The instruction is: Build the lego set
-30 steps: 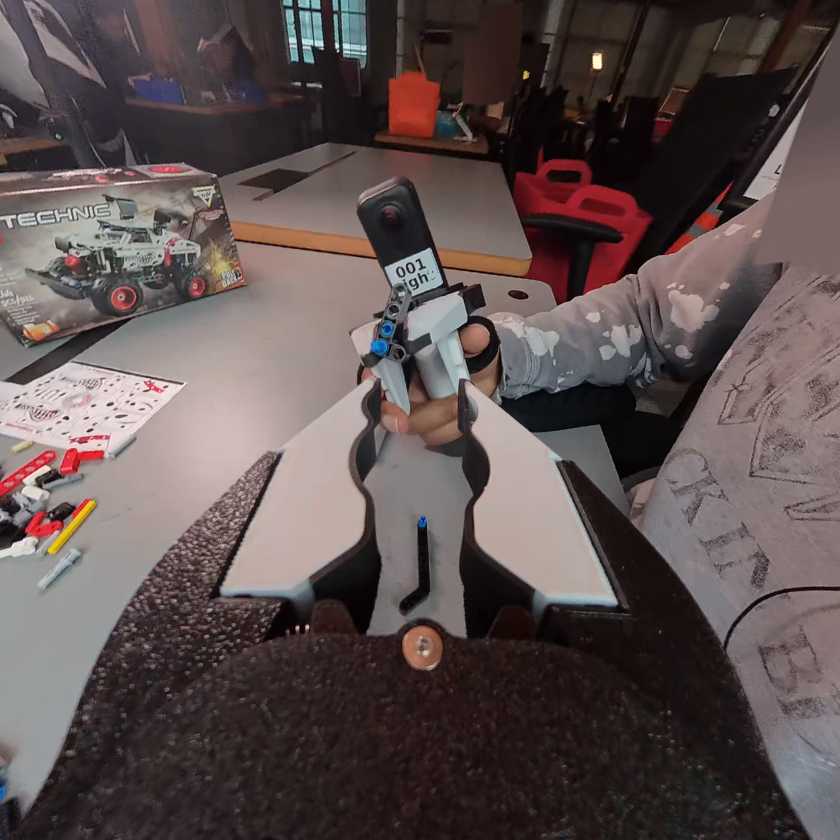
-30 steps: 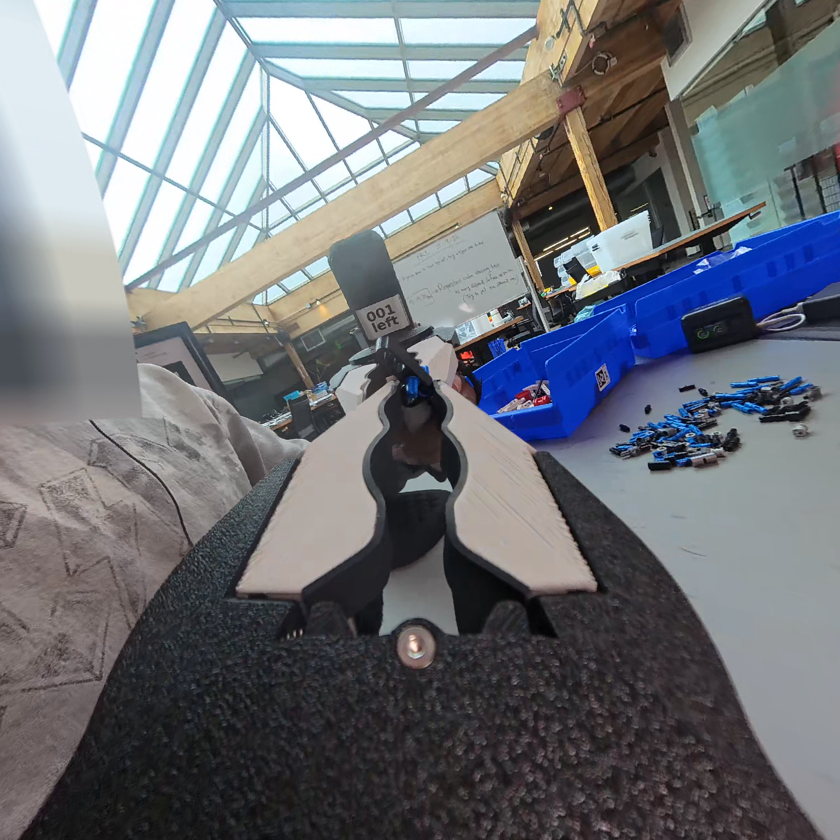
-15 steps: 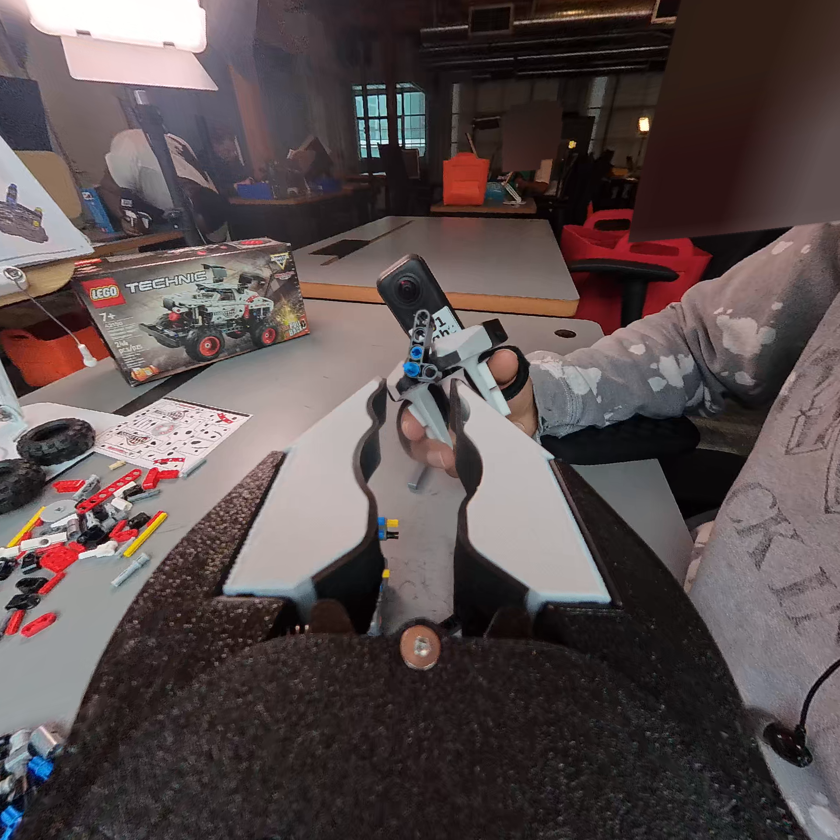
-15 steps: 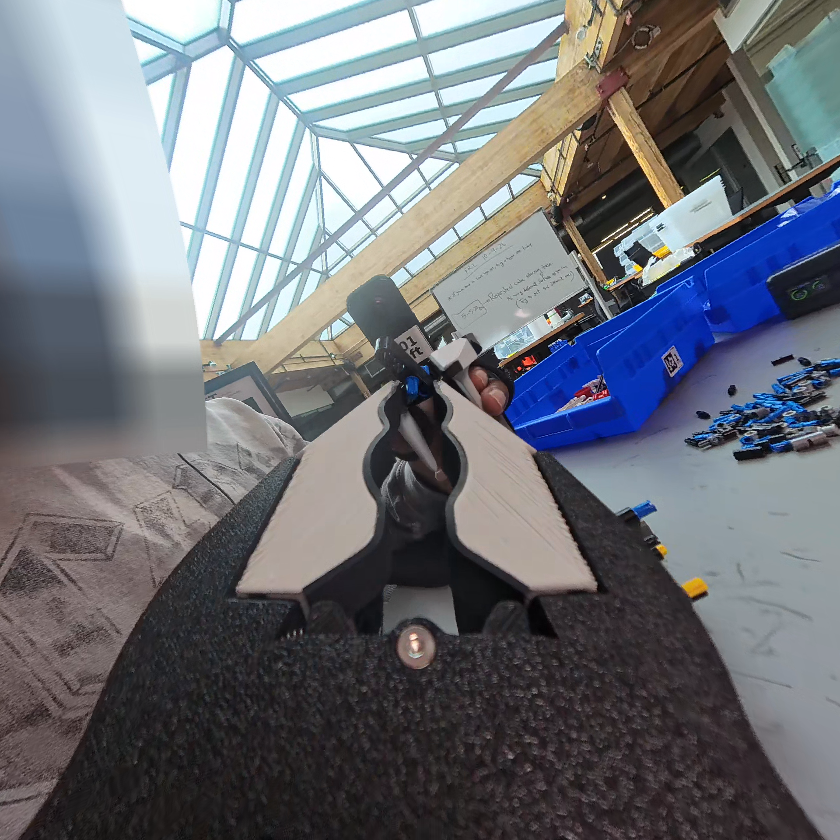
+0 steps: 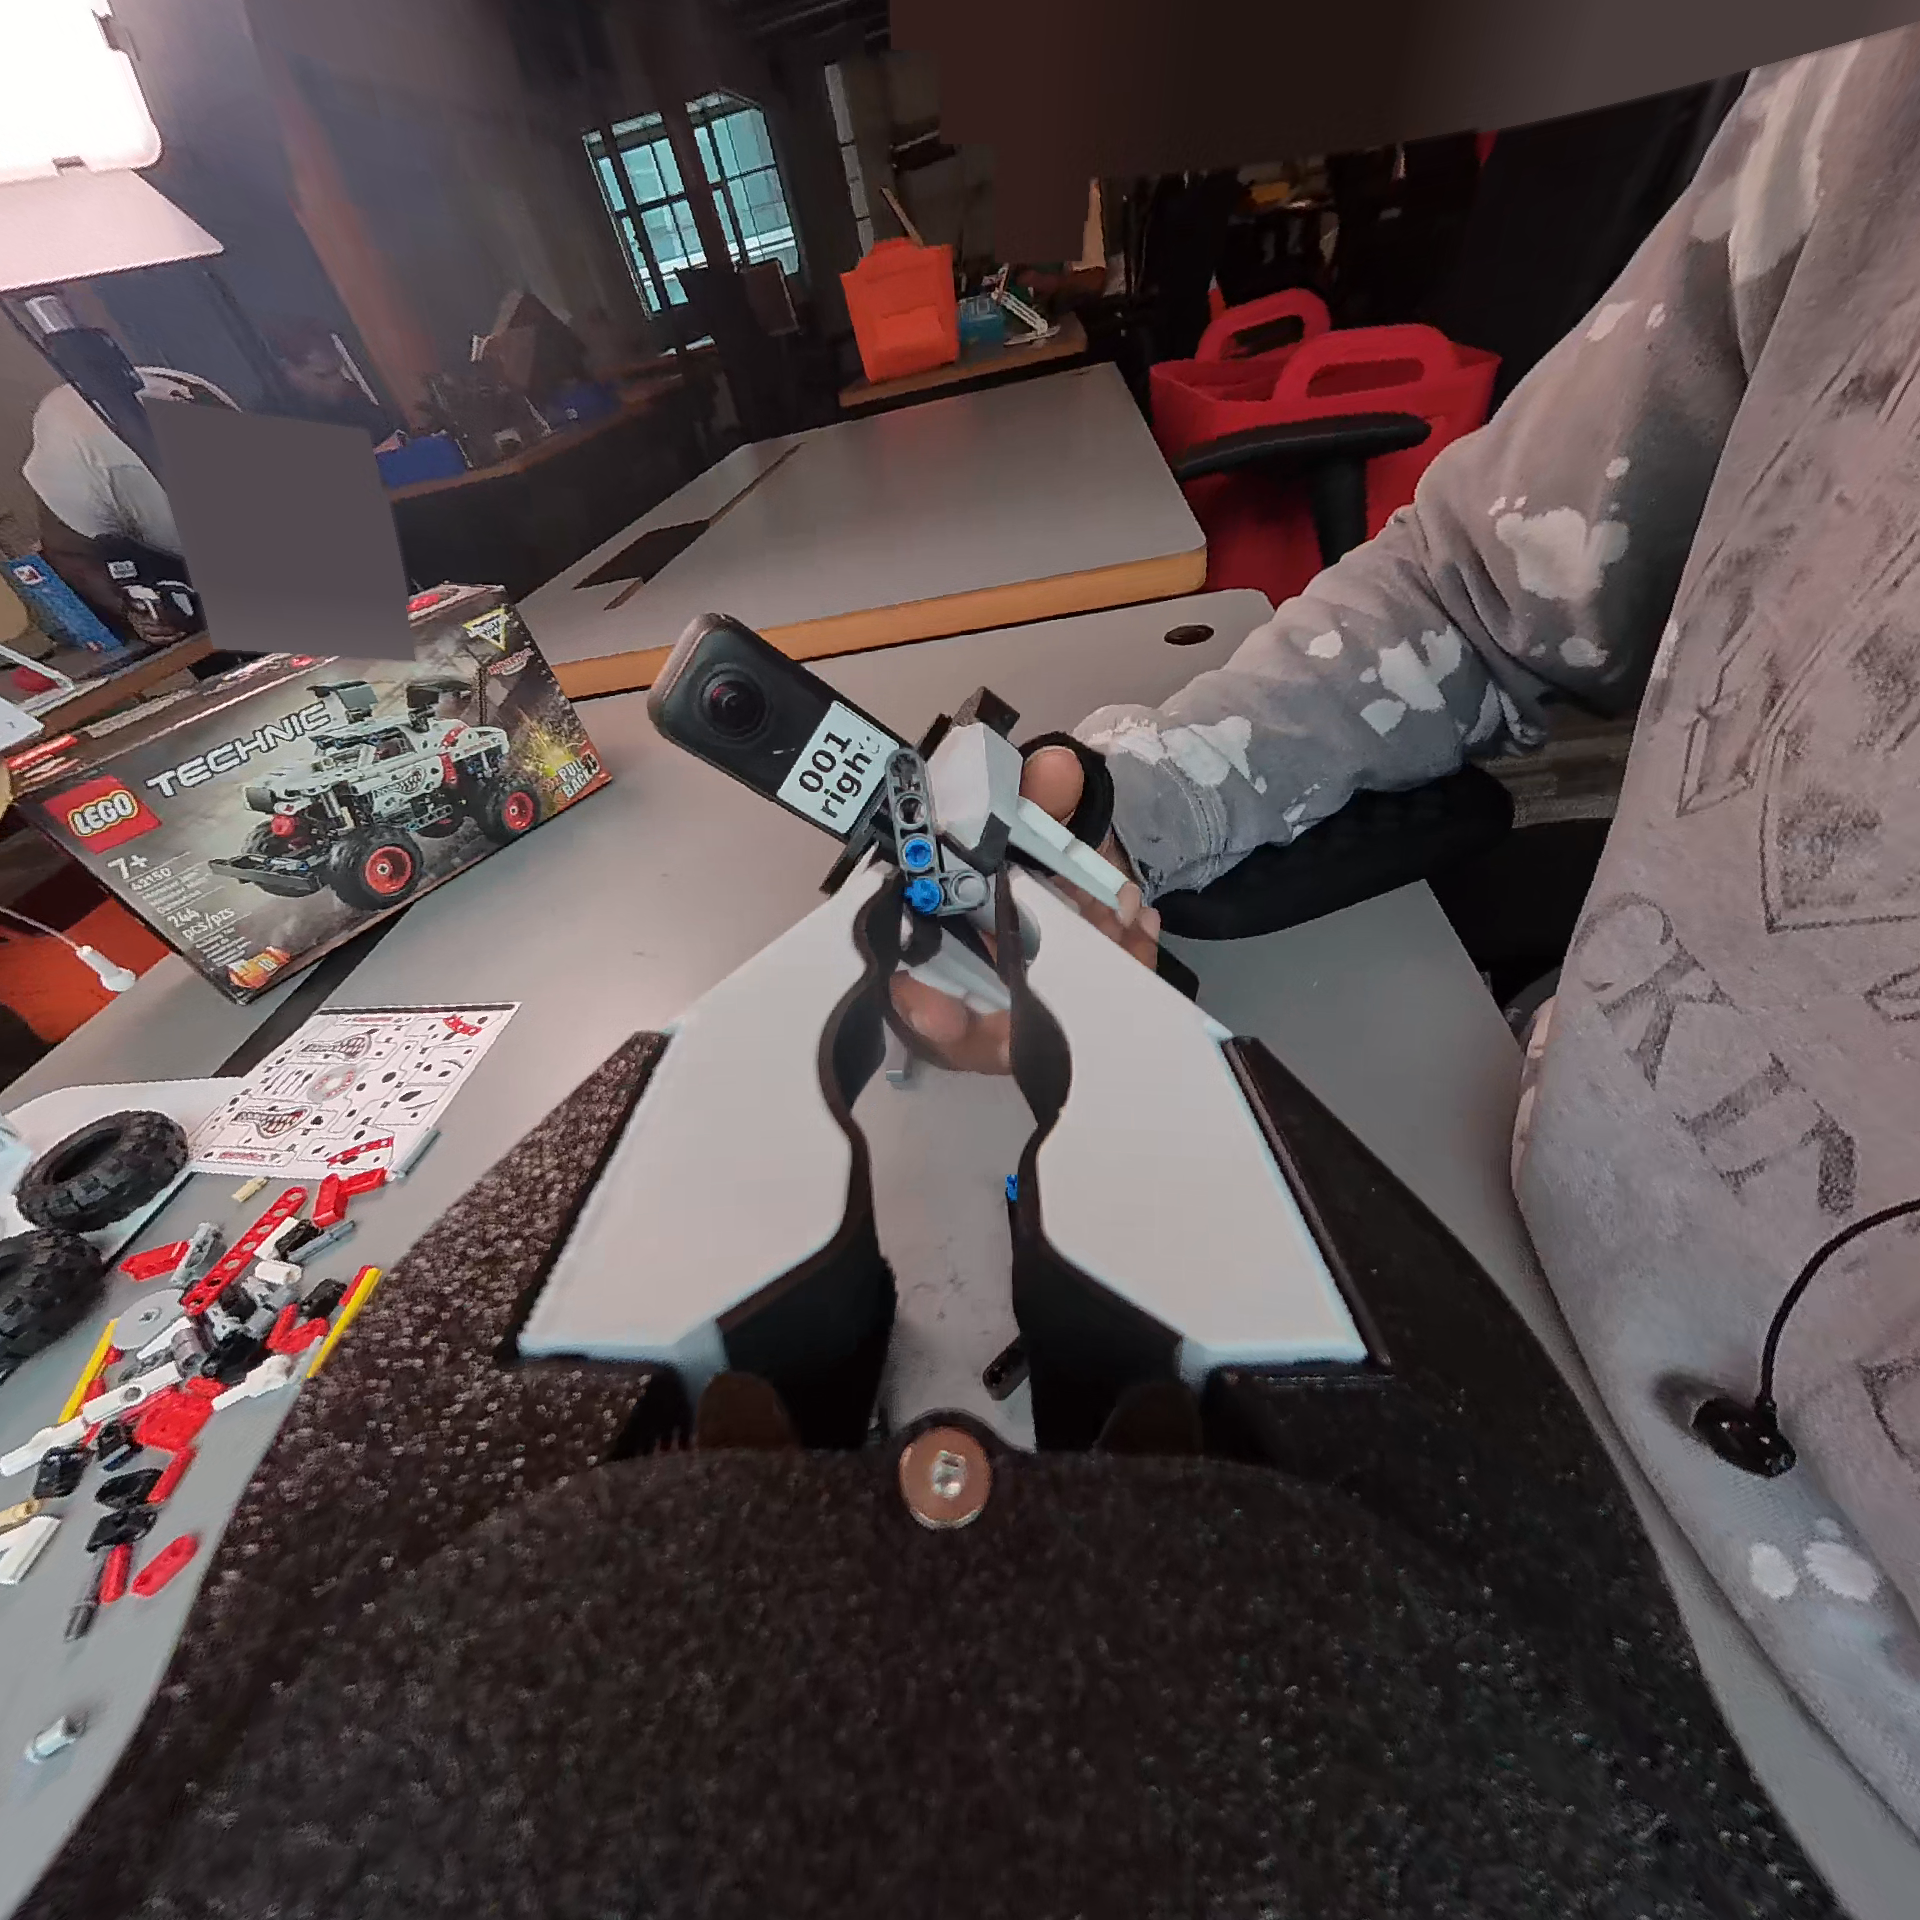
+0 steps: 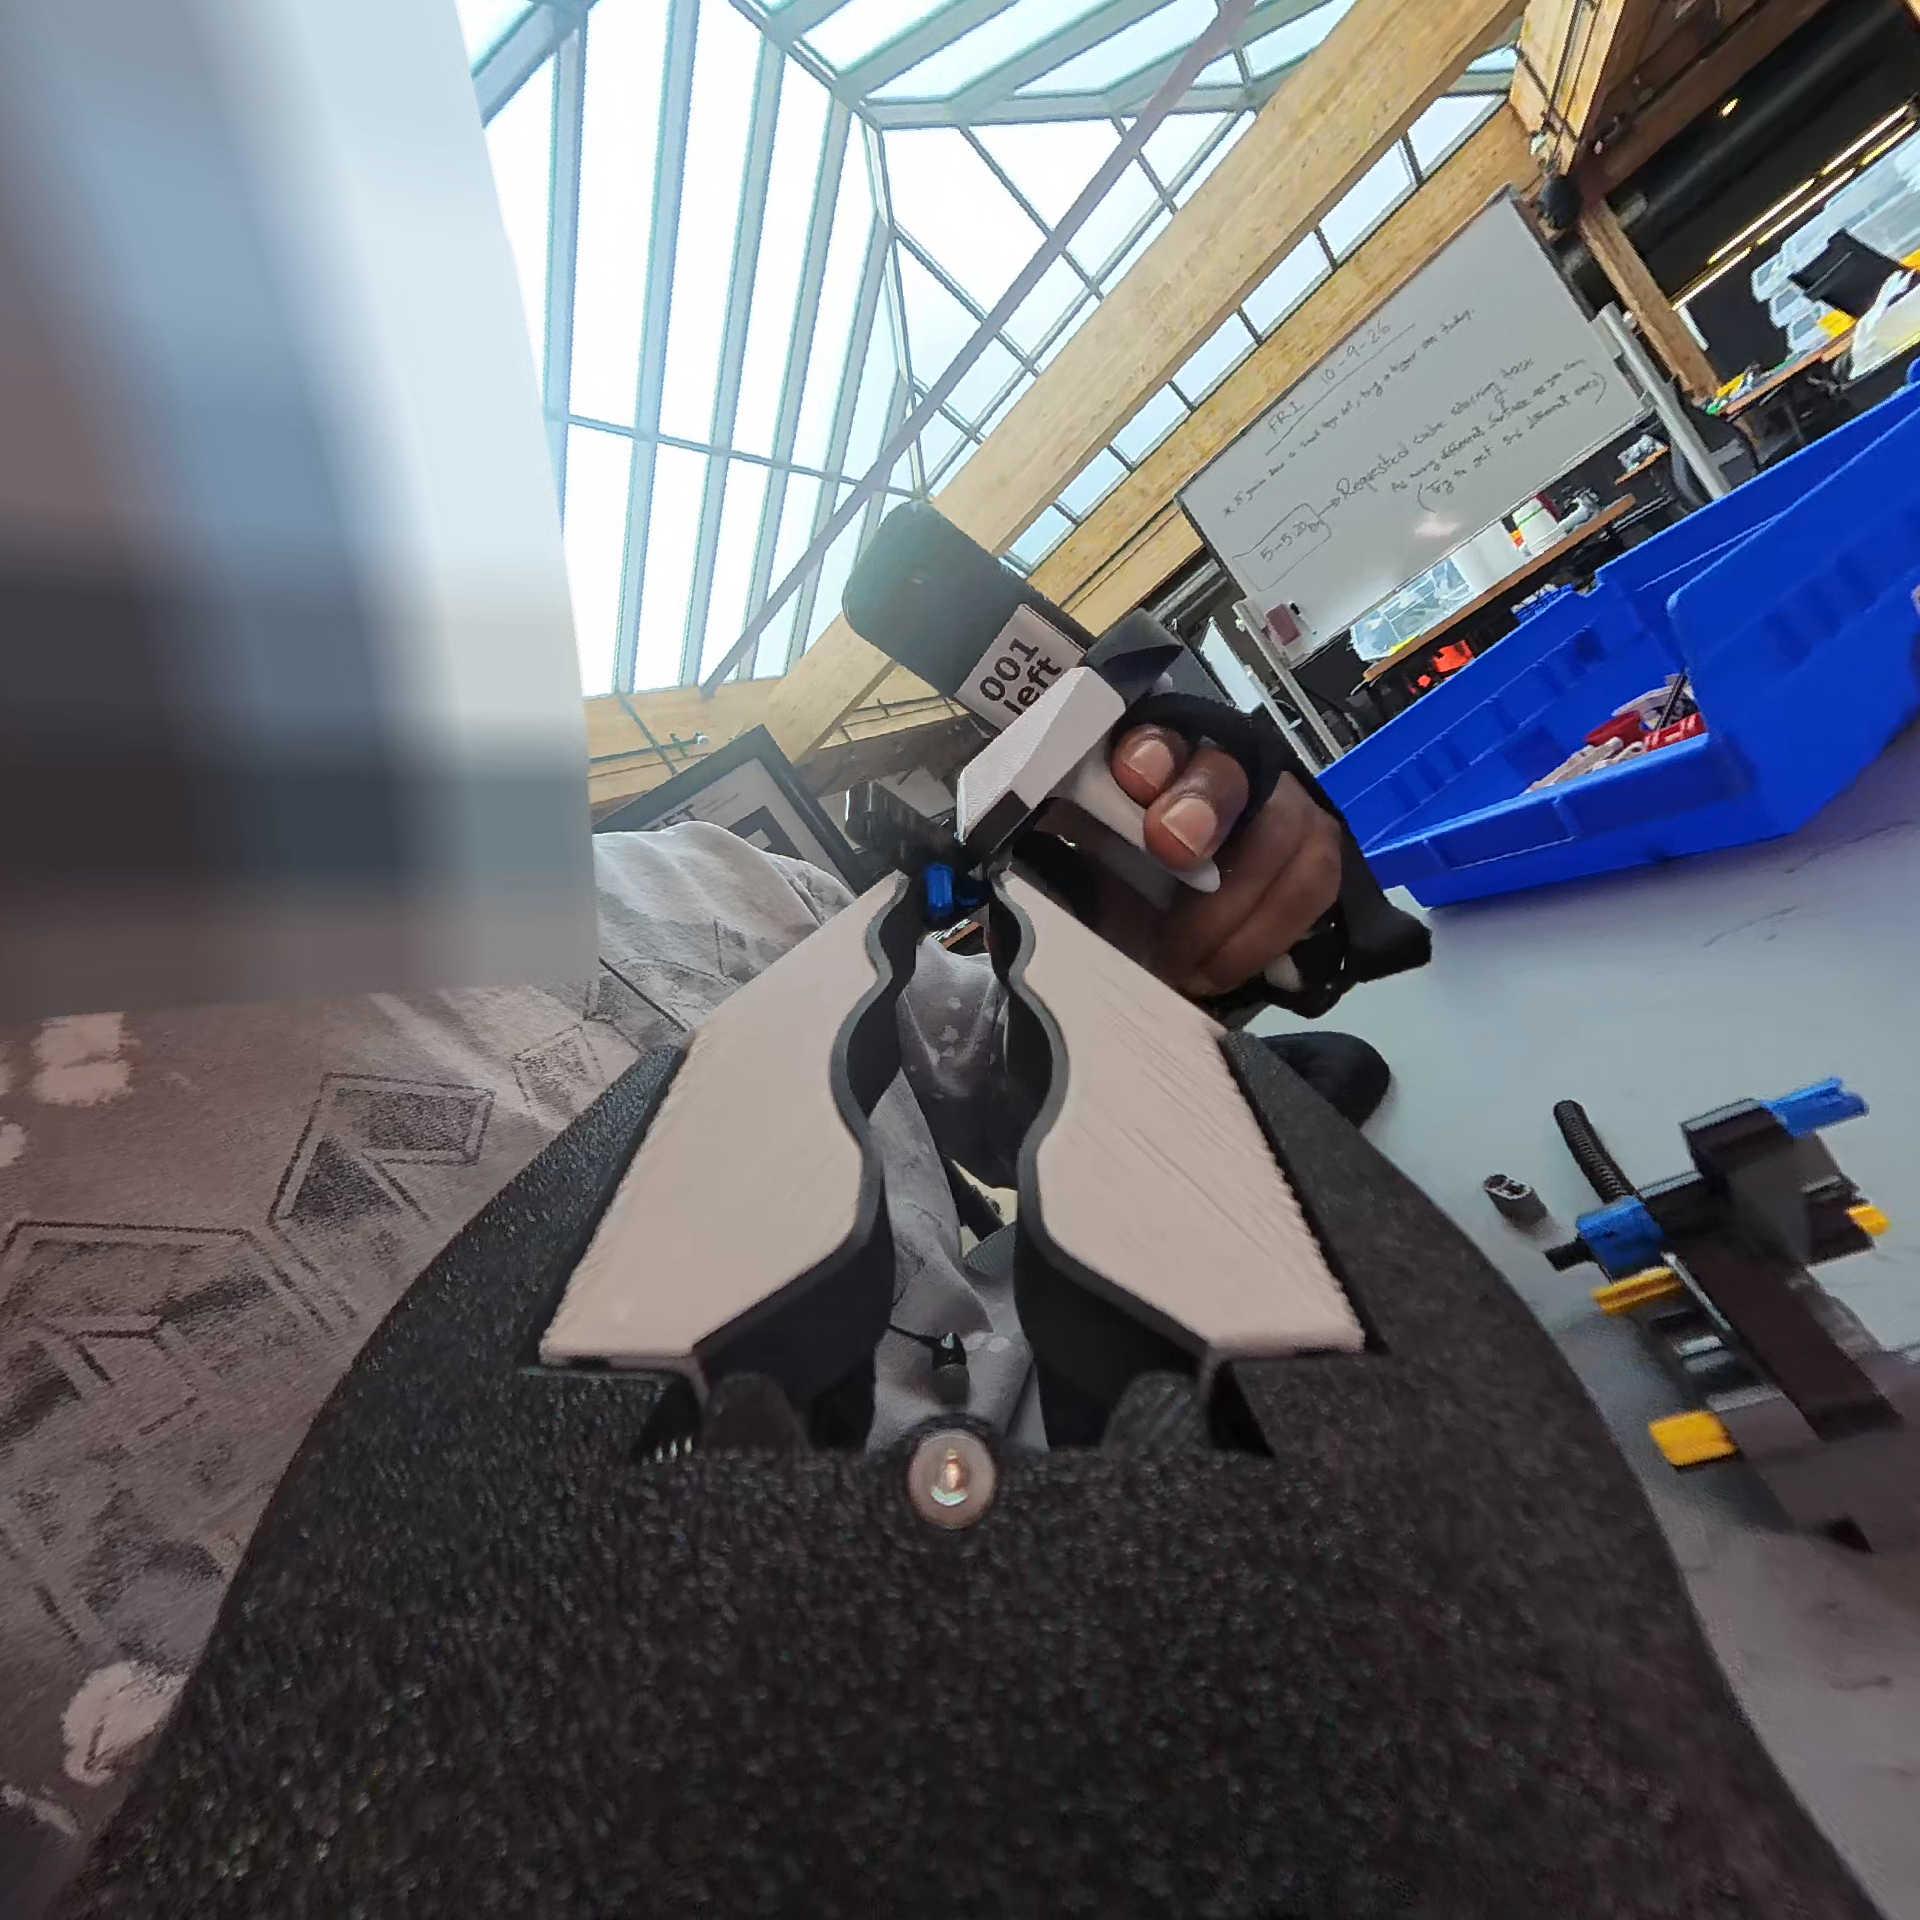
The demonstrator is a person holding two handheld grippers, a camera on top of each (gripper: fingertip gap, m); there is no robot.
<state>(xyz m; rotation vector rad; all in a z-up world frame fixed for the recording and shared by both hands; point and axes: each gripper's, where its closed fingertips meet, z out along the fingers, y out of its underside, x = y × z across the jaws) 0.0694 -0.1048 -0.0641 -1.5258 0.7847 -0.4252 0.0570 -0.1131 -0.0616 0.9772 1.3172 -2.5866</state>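
Note:
A small grey bent beam with blue pins hangs in the air between my two grippers, which face each other tip to tip above the grey table. My left gripper is closed narrowly on the beam's short lower arm. My right gripper holds the same piece, of which only a blue pin shows between its tips. The right gripper's body also shows in the left wrist view. The left gripper's body and the hand holding it show in the right wrist view.
The set's box, a sticker sheet, black tyres and loose red, black and white pieces lie at the left. A black part-built assembly and blue bins are at the right. The person's torso is close by. Left and right tips are no more than a few centimetres apart.
The left gripper's jaws have narrowed around the beam. Both grippers have tilted while staying tip to tip. The right view has swung down, bringing the black assembly into sight.

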